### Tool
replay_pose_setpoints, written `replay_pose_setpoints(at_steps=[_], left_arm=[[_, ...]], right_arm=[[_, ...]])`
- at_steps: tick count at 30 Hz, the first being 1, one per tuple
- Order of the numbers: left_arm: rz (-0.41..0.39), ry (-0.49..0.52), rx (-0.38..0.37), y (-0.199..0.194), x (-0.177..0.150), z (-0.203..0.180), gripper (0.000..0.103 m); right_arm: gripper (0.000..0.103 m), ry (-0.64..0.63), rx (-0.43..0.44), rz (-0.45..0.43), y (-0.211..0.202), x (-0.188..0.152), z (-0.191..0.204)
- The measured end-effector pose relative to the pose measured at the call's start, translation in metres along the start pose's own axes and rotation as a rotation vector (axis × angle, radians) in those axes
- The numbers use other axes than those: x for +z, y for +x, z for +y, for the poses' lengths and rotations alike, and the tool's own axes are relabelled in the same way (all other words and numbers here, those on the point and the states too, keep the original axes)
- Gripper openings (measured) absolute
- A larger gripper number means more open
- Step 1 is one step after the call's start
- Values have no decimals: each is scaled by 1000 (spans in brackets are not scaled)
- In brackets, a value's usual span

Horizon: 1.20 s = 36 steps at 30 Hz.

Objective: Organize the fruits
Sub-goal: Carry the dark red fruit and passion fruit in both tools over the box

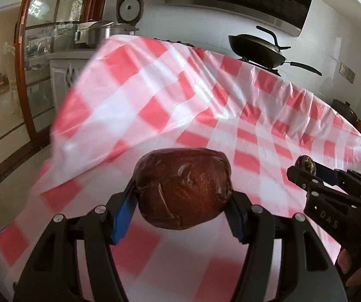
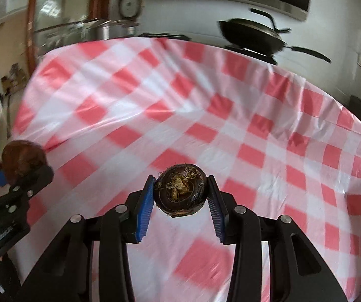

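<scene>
My left gripper (image 1: pixel 183 202) is shut on a large reddish-brown wrinkled fruit (image 1: pixel 184 186) and holds it above the red-and-white checked tablecloth (image 1: pixel 155 95). My right gripper (image 2: pixel 180 193) is shut on a small dark round fruit with a dried tuft (image 2: pixel 181 192), also above the cloth. The right gripper with its small fruit (image 1: pixel 305 164) shows at the right of the left wrist view. The left gripper with its big fruit (image 2: pixel 23 159) shows at the left of the right wrist view.
A black lidded wok (image 1: pixel 258 47) stands on a stove behind the table's far edge. A steel pot (image 1: pixel 99 34) and a rice cooker (image 1: pixel 130 8) stand at the back left. A wooden-framed glass door (image 1: pixel 36 58) is at the left.
</scene>
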<state>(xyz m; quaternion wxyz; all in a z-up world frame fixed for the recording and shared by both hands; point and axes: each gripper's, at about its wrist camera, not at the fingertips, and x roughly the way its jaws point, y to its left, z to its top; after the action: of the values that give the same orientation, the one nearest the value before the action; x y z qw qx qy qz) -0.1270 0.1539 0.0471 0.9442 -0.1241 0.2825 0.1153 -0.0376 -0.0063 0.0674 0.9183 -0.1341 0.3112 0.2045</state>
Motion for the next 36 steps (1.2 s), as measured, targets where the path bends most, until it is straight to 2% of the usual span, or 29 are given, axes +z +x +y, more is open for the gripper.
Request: replay_pose_setpoints(at_steps=[8, 11, 16, 22, 25, 28, 31, 36], left_arm=[[-15, -9, 103, -65, -39, 71, 63], [8, -28, 149, -80, -54, 101, 63], [43, -77, 230, -104, -85, 152, 63], [130, -155, 307, -116, -129, 208, 63], [169, -188, 335, -118, -149, 227, 63], [211, -216, 362, -116, -164, 245, 63], [238, -249, 376, -118, -176, 260, 63], [273, -292, 415, -125, -193, 283, 63]], right_arm=[[40, -159, 85, -27, -50, -22, 89], [40, -234, 113, -31, -62, -29, 128], [40, -382, 210, -9, -78, -51, 196], [40, -562, 289, 31, -82, -85, 268], [40, -641, 300, 36, -82, -103, 296], [41, -720, 263, -8, -85, -112, 316], [40, -712, 321, 8, -89, -111, 328], [40, -816, 394, -9, -100, -128, 359]])
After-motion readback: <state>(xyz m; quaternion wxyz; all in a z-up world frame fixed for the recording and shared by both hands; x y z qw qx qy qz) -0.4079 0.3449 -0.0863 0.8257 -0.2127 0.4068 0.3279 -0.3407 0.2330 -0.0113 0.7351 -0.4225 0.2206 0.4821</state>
